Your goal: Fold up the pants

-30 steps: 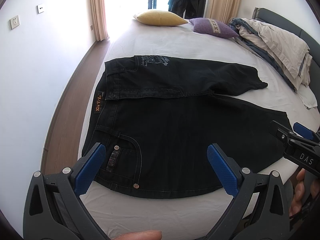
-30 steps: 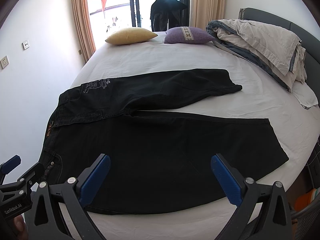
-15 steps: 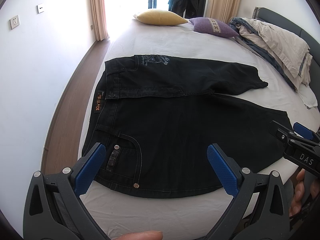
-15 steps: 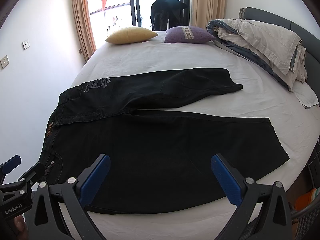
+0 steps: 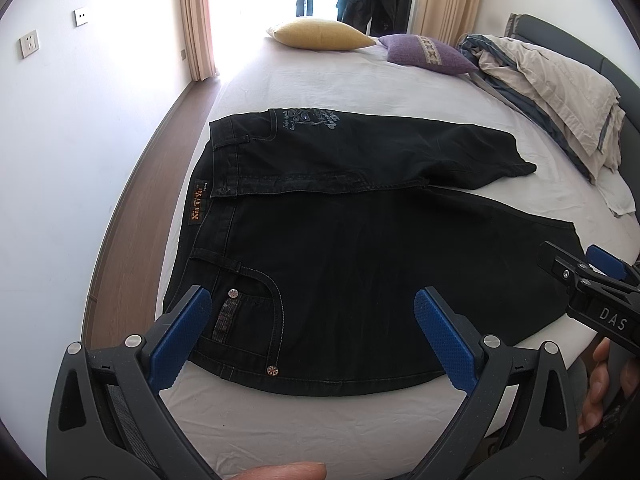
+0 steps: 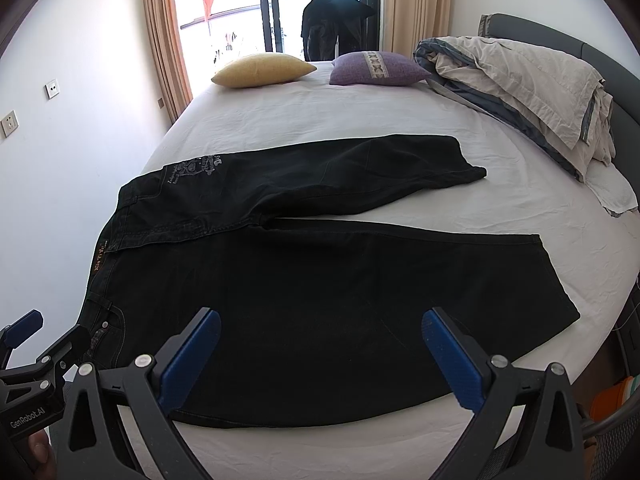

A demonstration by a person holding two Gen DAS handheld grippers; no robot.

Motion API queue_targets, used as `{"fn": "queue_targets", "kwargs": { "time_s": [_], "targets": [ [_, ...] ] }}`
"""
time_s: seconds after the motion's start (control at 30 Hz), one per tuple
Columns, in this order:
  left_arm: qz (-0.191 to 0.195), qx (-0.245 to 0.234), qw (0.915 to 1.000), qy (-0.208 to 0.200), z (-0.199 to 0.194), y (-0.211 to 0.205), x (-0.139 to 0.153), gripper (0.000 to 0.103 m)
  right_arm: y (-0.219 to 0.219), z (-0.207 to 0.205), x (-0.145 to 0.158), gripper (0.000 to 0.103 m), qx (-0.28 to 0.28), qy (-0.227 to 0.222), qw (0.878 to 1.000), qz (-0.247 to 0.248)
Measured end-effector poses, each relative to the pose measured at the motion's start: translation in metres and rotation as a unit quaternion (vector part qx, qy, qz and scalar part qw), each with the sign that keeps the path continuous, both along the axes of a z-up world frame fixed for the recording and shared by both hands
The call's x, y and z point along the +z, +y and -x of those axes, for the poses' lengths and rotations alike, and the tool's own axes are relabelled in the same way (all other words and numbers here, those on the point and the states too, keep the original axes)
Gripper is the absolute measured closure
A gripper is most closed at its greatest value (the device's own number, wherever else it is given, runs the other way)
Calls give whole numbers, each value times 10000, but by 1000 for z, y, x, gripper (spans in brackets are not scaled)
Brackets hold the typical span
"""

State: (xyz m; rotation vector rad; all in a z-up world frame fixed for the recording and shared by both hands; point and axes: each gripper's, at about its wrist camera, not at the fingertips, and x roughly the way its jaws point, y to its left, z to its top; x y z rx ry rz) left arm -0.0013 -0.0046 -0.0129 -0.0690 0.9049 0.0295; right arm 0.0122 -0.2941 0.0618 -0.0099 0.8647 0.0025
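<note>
Nothing has shifted between the earlier frames and now: both tools hover at the same station, and the pants lie as they did.

Left gripper (image 5: 312,332): jaws spread wide, holding nothing, above the waist pocket of the pants (image 5: 360,264). Right gripper (image 6: 320,354): jaws spread wide, holding nothing, above the near leg of the pants, about midway along it. Neither tool touches the cloth.

Progress, as judged: no fold has been made. The pants lie flat on the bed (image 6: 320,120), waistband toward the wall side, both legs running away from it and splayed apart. The far leg (image 6: 360,172) angles off from the near leg (image 6: 360,292), with a wedge of sheet between them. All folding remains: one leg is probably to be laid over the other, then the length folded.

Edges and room: the near side seam of the pants runs just beside the near bed edge; the near hem sits close to that edge as well. Beyond the far leg the sheet is open up to the yellow pillow (image 6: 260,70) and purple pillow (image 6: 376,68). A heaped duvet (image 6: 520,88) lies well apart from the hems.
</note>
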Motion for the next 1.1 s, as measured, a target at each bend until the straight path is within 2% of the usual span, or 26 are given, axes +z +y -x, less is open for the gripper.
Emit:
{"fn": "queue_targets", "kwargs": {
  "time_s": [0.27, 0.77, 0.9, 1.0, 1.1],
  "targets": [
    [6, -7, 10000, 30, 6, 1, -20, 0, 8, 2, -9, 0, 3, 37, 10000, -6],
    [-69, -16, 9997, 252, -20, 4, -26, 0, 3, -15, -18, 0, 130, 239, 9995, -167],
    [-103, -163, 9997, 173, -44, 15, -23, 0, -1, -32, -25, 0, 326, 366, 9980, -406],
    [-98, -262, 9996, -6, -80, 33, -12, 0, -2, -49, -26, 0, 544, 380, 9963, -537],
    [-540, -516, 9971, -148, -135, 48, -1, 0, -4, -70, -25, 2, 718, 384, 9949, -599]
  ]
}}
